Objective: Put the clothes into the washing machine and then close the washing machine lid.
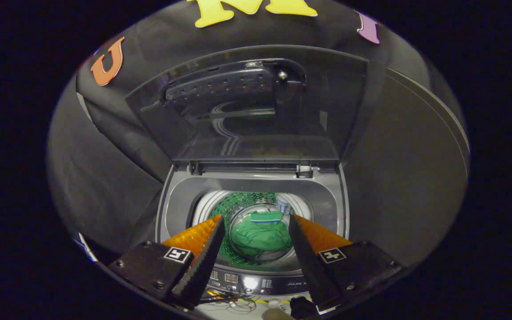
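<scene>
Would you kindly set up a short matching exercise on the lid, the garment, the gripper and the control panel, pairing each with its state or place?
Things:
1. washing machine lid
2. green garment
3. gripper
4. control panel

States or places:
A. lying at the bottom of the drum
B. raised upright at the back
C. open, holding nothing
D. along the machine's front edge, under the fingers

Pairs: 1-B, 2-A, 3-C, 4-D

Your claw point(256, 231) spread wide with nothing between its fingers, washer point(327, 195) mouth open beyond them, lid point(247, 106) standing upright at the back, clothes point(260, 235) low in the drum, free room above them.
</scene>
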